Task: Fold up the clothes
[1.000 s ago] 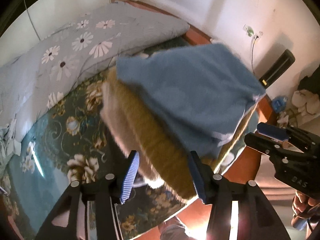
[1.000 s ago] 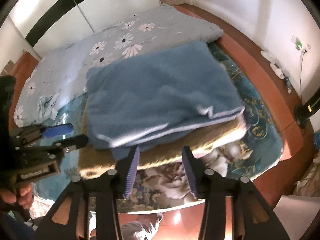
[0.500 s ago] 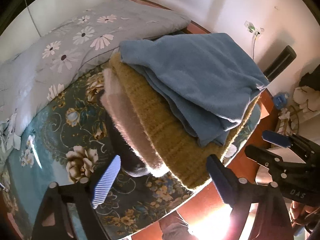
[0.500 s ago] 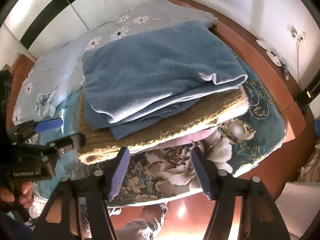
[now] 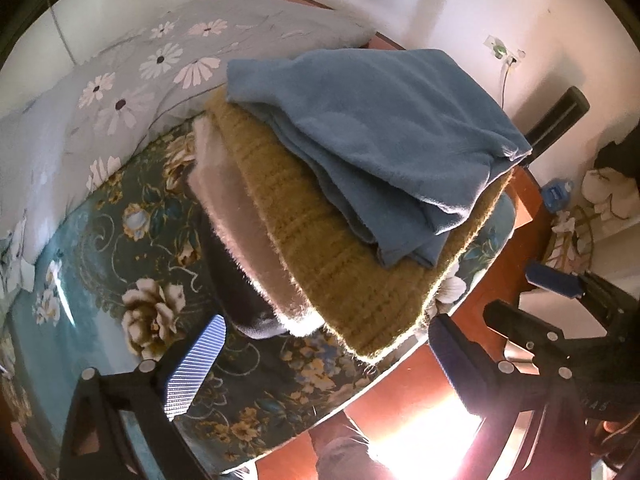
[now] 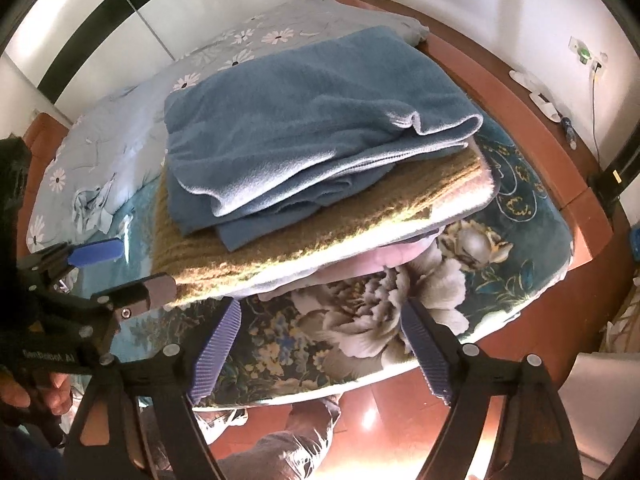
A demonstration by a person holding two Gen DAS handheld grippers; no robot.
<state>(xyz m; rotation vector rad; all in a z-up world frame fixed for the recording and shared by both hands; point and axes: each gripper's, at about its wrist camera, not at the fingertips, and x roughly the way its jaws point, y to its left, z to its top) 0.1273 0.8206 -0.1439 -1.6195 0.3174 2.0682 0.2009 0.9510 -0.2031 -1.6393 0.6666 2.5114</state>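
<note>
Gaping tools: left tool and right tool both wide, empty, wider than a second ago
Stack: blue garment atop mustard knit, released, resting on bed
Pullback: both tools farther from stack

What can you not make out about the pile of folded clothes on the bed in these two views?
- Left wrist view: dark garment at the bottom, mostly covered by the pink sweater.
- Right wrist view: pink sweater, largely hidden under the mustard sweater.
- Both views: the blue fleece's garment type, as its folds conceal its shape.
</note>
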